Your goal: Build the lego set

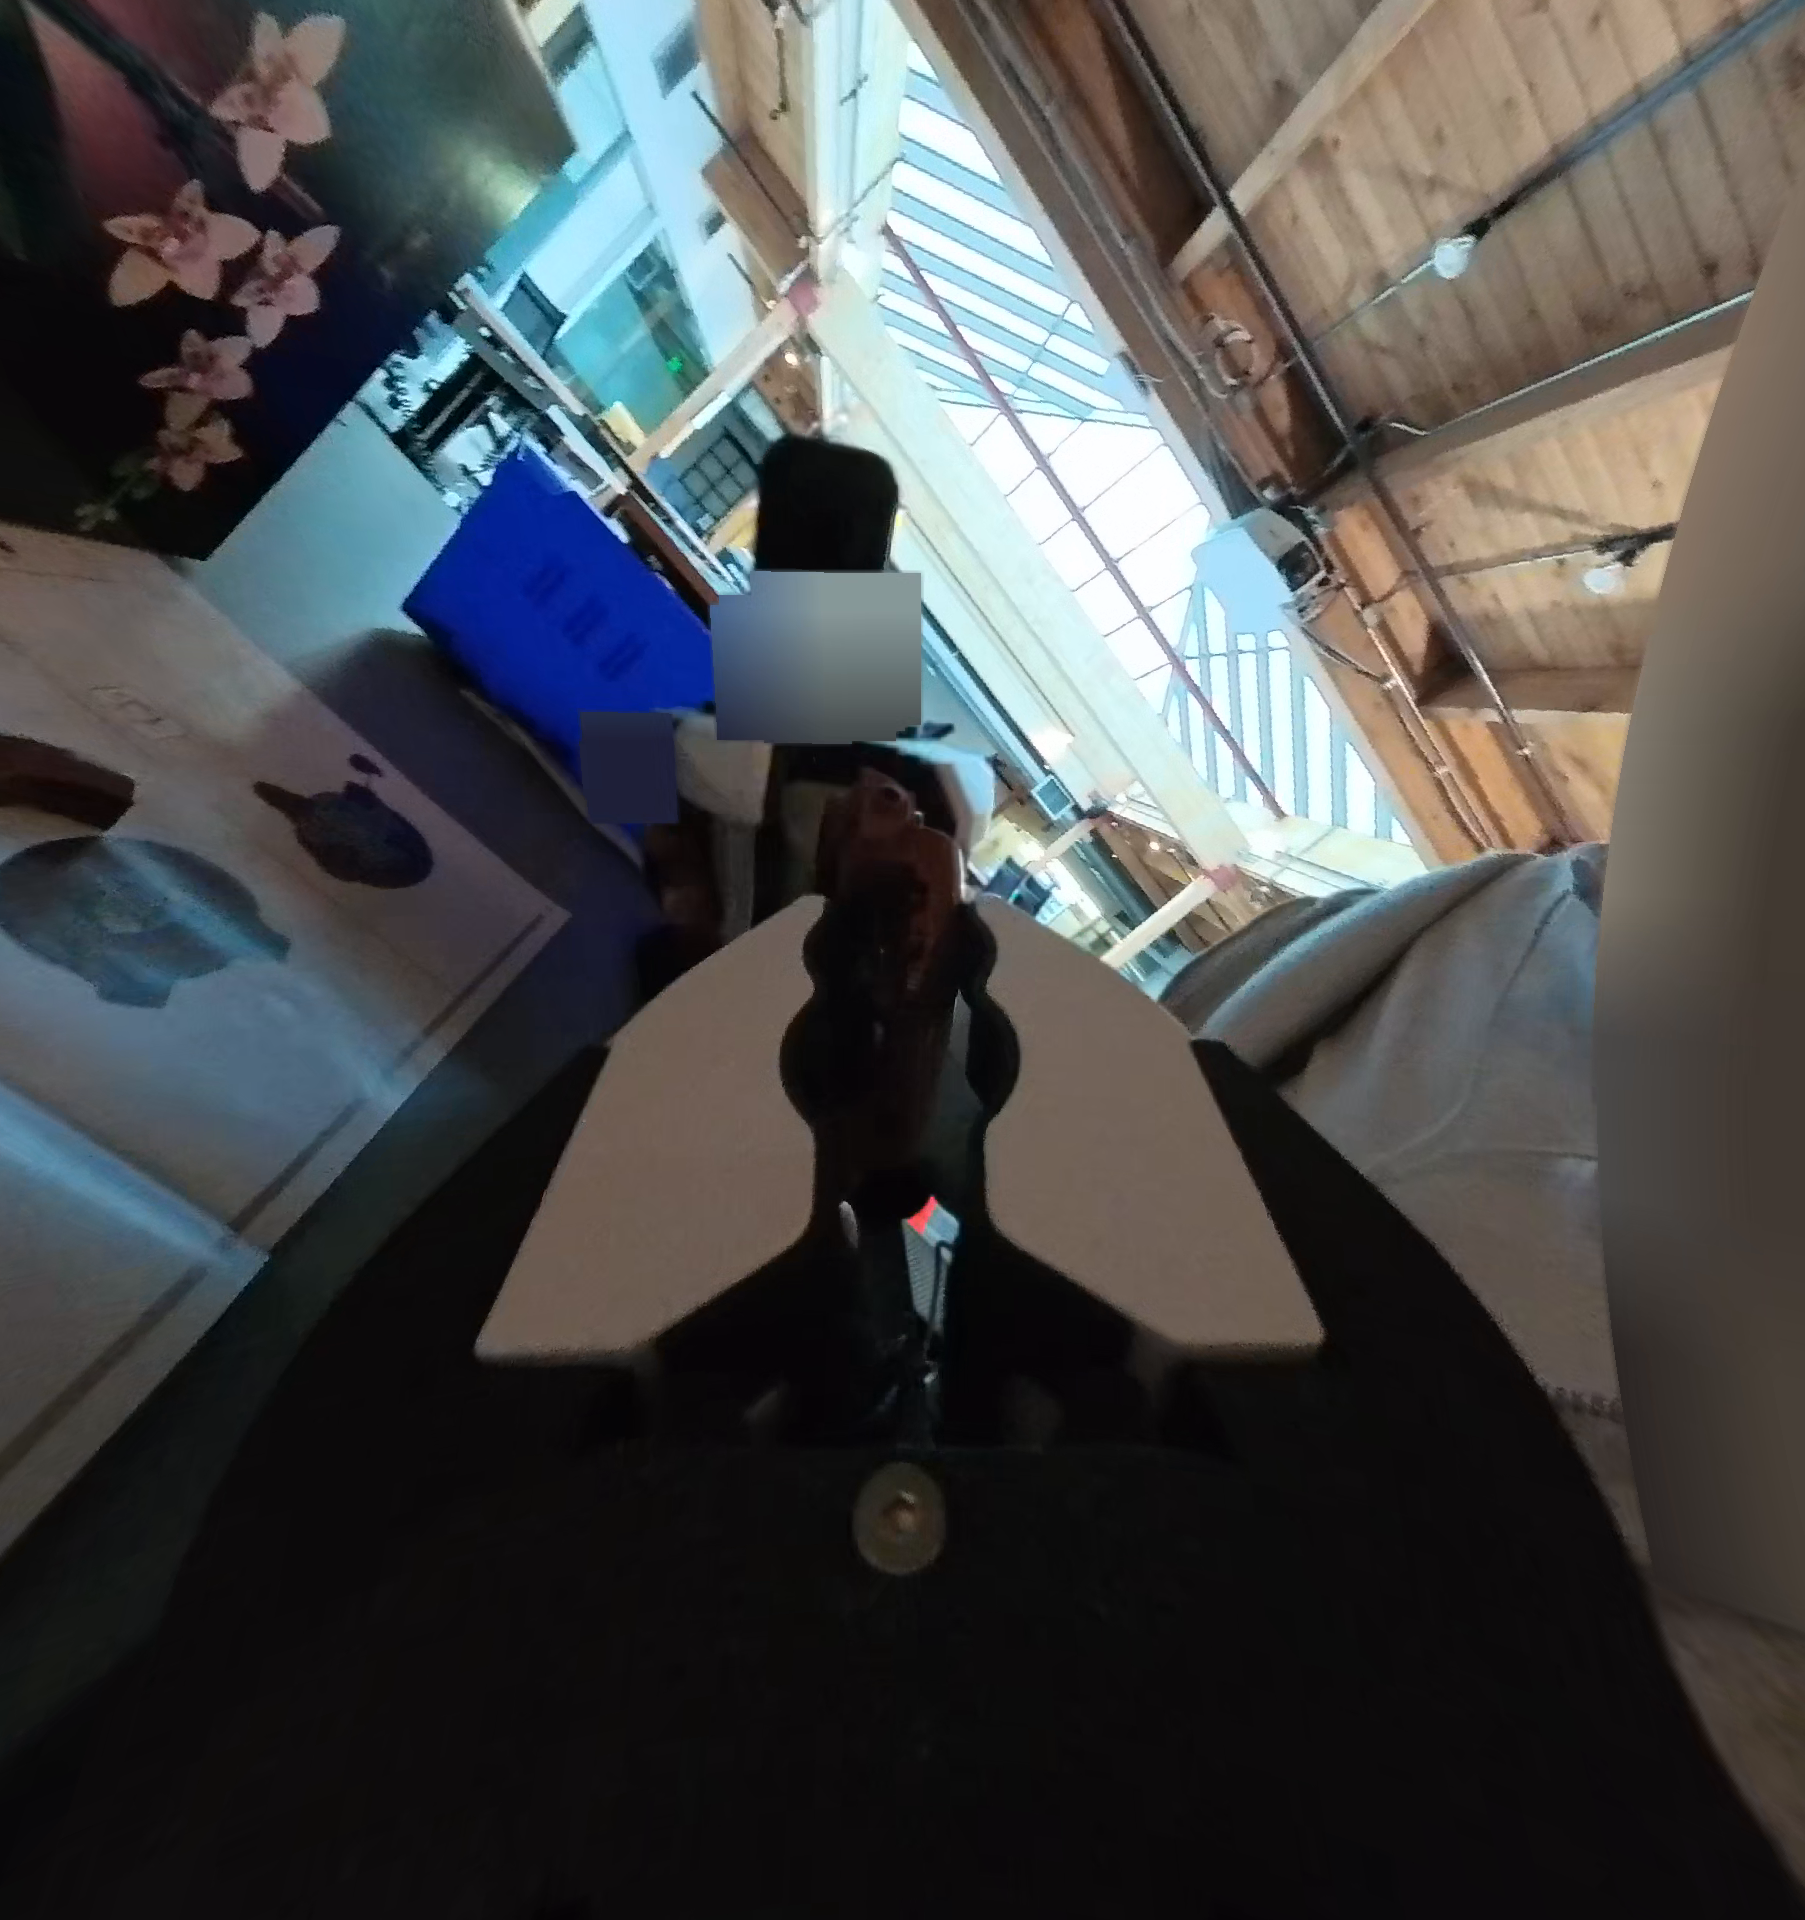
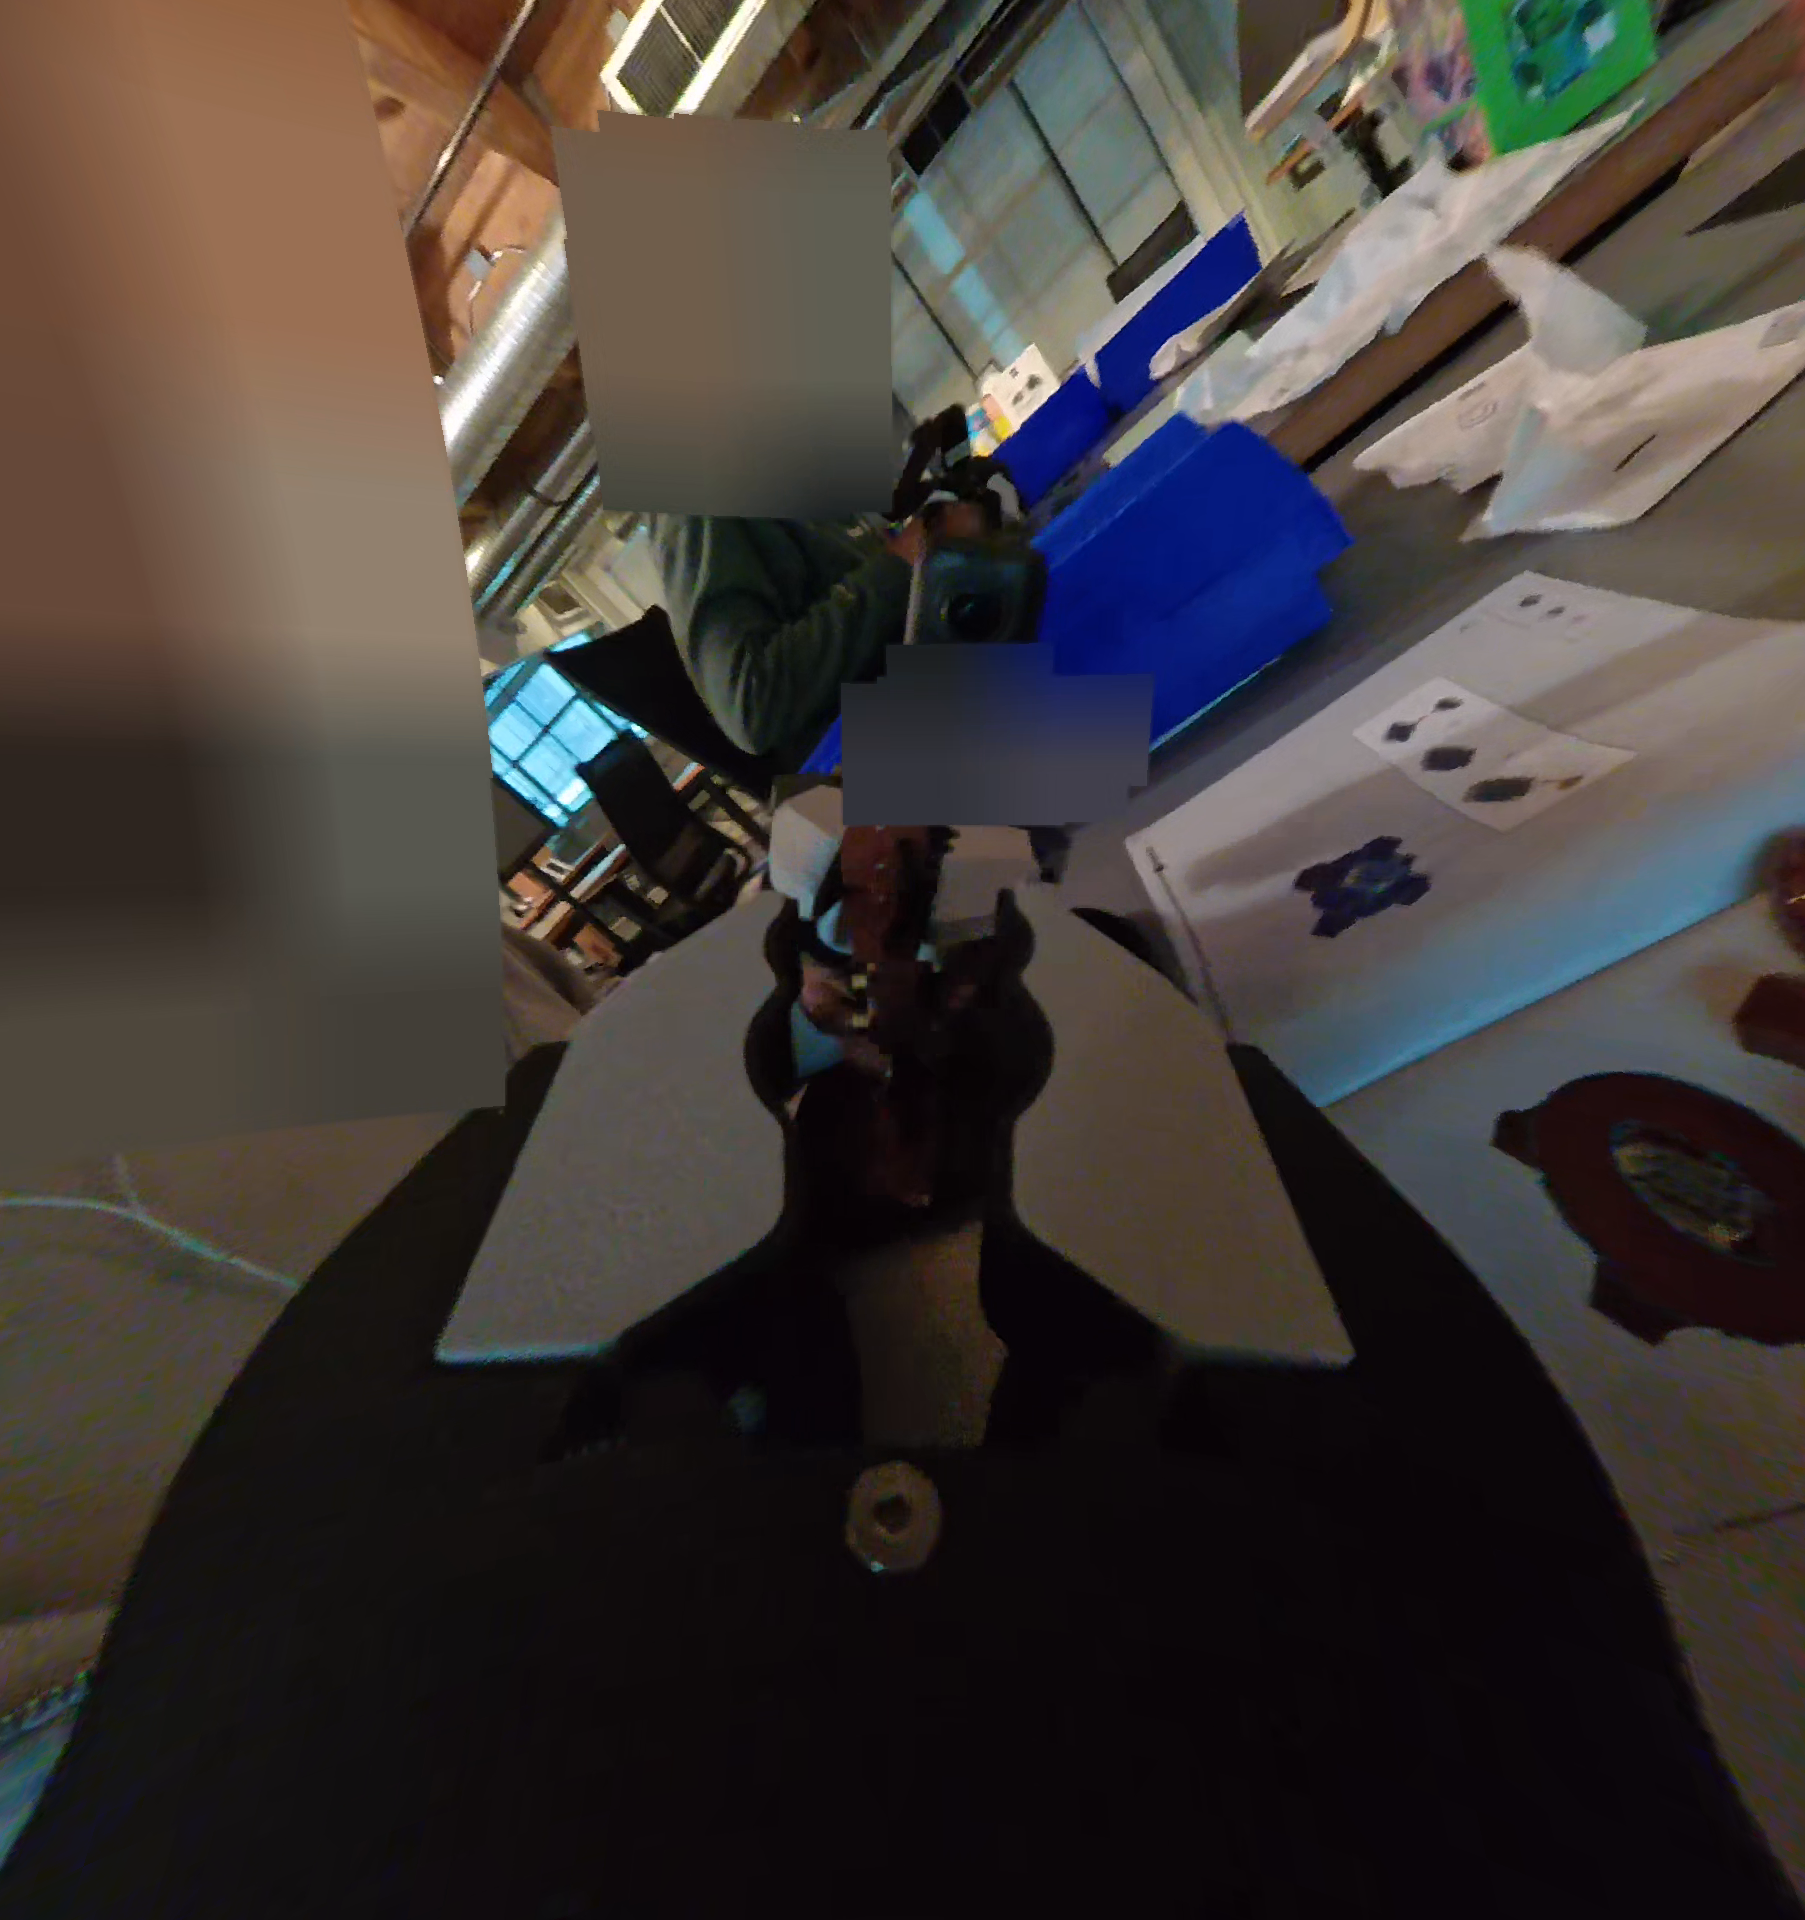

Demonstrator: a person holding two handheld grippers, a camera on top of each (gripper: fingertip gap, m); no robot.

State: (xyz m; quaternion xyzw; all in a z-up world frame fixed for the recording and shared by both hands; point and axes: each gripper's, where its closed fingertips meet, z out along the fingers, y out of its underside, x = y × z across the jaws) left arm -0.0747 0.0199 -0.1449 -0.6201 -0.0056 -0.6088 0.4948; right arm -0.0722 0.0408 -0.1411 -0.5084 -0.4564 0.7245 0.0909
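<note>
While both grippers faced each other, left gripper [image 1: 893, 914] and right gripper [image 2: 903, 935] each clamped one brown piece [image 1: 893, 883]; three more brown pieces [image 2: 1687, 1205] lay right of the right gripper.

The left tool [image 1: 893, 925] is closed on a dark brown piece [image 1: 893, 935], its grey fingers [image 1: 690, 1091] pressing both sides (the piece pokes out past the tips). White sheets [image 1: 254, 883] with dark printed shapes lie left; a blue bin [image 1: 565, 613] stands beyond.
</note>
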